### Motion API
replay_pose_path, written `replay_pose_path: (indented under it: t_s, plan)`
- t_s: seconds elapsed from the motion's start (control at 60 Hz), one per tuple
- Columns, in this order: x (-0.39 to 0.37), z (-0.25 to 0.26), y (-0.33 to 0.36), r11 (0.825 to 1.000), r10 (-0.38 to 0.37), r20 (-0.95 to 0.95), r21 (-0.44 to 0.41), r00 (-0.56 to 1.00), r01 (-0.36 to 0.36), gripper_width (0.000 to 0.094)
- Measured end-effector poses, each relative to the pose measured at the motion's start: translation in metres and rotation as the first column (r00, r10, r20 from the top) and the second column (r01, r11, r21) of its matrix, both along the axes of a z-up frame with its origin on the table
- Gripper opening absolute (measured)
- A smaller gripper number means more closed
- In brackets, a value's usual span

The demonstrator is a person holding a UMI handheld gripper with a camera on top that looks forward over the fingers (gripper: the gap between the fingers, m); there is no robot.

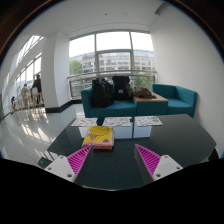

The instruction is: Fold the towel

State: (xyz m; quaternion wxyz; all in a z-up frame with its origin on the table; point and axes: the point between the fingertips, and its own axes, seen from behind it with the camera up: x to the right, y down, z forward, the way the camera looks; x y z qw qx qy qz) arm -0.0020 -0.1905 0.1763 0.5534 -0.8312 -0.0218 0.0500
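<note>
A folded yellow towel (pixel 98 137) with a pink edge lies on the dark glossy table (pixel 160 140), just beyond my left finger. My gripper (pixel 113 160) is open and empty, its pink pads wide apart above the table's near part. The left fingertip (pixel 80 156) is close to the towel's near edge but apart from it. Nothing stands between the fingers.
Papers (pixel 147 121) lie at the table's far side. Beyond it stands a teal sofa (pixel 165 100) with dark bags (pixel 103 93) and a brown box (pixel 151 98). Large windows fill the back wall. A person (pixel 37 88) stands far off at the left.
</note>
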Motion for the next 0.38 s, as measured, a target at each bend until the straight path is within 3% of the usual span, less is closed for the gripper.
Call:
replay_pose_path:
  t_s: [0.383]
  plan:
    - [-0.007,0.014,-0.029,1.0,0.019,-0.004,0.018,1.0,-0.019,0.0838]
